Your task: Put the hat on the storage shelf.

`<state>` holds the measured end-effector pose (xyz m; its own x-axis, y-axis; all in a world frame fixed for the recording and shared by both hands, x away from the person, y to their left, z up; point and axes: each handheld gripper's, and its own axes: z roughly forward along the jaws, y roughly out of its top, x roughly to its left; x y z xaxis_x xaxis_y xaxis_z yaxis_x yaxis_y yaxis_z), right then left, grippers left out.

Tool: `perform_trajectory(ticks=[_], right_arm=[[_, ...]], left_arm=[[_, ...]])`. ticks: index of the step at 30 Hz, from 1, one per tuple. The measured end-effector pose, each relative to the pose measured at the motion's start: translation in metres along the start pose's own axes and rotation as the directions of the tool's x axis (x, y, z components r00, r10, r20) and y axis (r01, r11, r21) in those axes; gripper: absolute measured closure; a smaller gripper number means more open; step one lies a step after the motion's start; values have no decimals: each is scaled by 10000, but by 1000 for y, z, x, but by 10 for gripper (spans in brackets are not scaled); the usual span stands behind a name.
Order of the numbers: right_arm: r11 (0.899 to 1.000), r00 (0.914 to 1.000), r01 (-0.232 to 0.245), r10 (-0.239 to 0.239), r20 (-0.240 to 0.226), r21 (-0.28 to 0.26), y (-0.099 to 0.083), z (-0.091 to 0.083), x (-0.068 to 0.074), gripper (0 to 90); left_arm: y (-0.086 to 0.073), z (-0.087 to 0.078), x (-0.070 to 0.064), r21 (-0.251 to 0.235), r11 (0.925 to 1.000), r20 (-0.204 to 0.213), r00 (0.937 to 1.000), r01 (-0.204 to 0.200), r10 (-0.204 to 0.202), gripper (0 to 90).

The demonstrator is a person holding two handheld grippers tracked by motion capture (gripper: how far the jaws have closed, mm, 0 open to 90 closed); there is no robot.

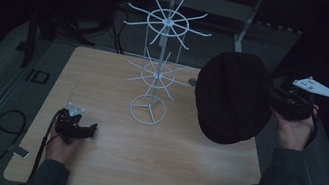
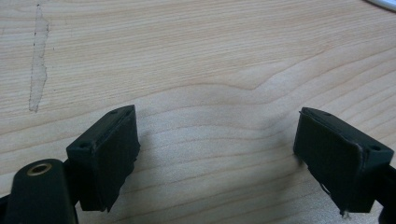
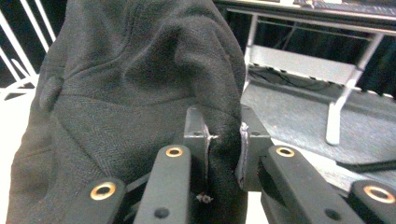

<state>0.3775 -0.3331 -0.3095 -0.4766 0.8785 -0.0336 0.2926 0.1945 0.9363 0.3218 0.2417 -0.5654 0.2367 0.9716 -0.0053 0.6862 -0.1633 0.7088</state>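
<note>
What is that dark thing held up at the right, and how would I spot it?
Start at the wooden table and find the white wire rack standing near its middle. Just right of the rack, held in the air above the table's right edge, is a black cloth cap, pinched by the right tool. It is the one soft, dark, rounded thing beside thin white wire.

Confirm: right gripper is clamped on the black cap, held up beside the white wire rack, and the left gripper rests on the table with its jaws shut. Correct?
Not quite. The left gripper is open: the left gripper view shows its jaws wide apart over bare table. The rest holds: the right gripper is clamped on the black cap, held up beside the white wire rack.
</note>
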Motion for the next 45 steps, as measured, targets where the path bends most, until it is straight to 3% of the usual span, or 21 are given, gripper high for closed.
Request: perform_trajectory(ticks=[3, 10, 26, 45], right_arm=[[9997, 9996, -32, 25, -278, -257, 8, -1, 1, 777], [9987, 9987, 236, -255, -433, -449, 18, -1, 5, 776], [9961, 9945, 422, -492, -921, -770, 29, 0, 8, 776], [9906, 9890, 268, -458, -1409, -1339, 38, -10, 6, 775]], left_arm=[[0, 0, 0, -2, 10000, 2, 10000, 4, -4, 146], [0, 0, 0, -5, 10000, 11, 10000, 19, -19, 146], [0, 0, 0, -16, 10000, -1, 10000, 27, -27, 146], [0, 0, -1, -16, 10000, -8, 10000, 24, -24, 146]])
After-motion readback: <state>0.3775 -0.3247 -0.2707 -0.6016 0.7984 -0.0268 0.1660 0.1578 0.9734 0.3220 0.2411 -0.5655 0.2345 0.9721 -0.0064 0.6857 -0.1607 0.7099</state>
